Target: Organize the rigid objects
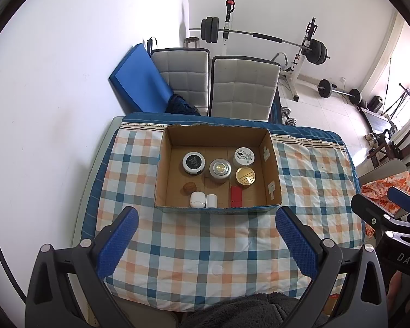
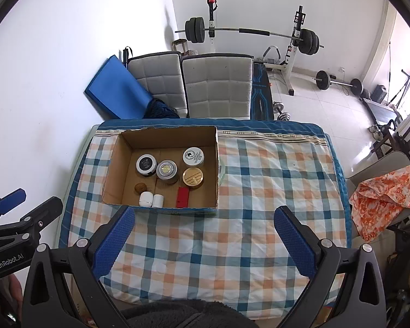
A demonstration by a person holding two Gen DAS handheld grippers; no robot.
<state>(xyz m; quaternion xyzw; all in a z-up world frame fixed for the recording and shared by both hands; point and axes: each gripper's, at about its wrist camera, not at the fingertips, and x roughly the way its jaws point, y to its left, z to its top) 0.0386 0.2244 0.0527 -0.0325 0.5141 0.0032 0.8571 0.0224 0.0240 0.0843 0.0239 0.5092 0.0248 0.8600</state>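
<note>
An open cardboard box (image 1: 272, 169) (image 2: 114, 161) stands on the checked tablecloth (image 1: 205, 246) (image 2: 232, 232). Inside are a black-lidded jar (image 1: 193, 162) (image 2: 146, 164), a silver jar (image 1: 219, 170) (image 2: 166, 170), a white jar (image 1: 243, 156) (image 2: 193, 156), a gold-lidded jar (image 1: 245, 177) (image 2: 193, 177), a brown walnut-like piece (image 1: 189, 187) (image 2: 140, 187), a white case (image 1: 197, 199) (image 2: 145, 199), a white cylinder (image 1: 211, 200) (image 2: 158, 200) and a red block (image 1: 236, 200) (image 2: 182, 197). My left gripper (image 1: 206, 218) and right gripper (image 2: 205, 217) are open and empty, held above the cloth in front of the box.
Two grey padded chairs (image 1: 243, 87) (image 2: 217, 84) and a blue mat (image 1: 139, 82) stand behind the table. A barbell rack (image 1: 259, 35) stands at the back. An orange cloth (image 2: 385, 196) lies on a chair at the right. A wall is on the left.
</note>
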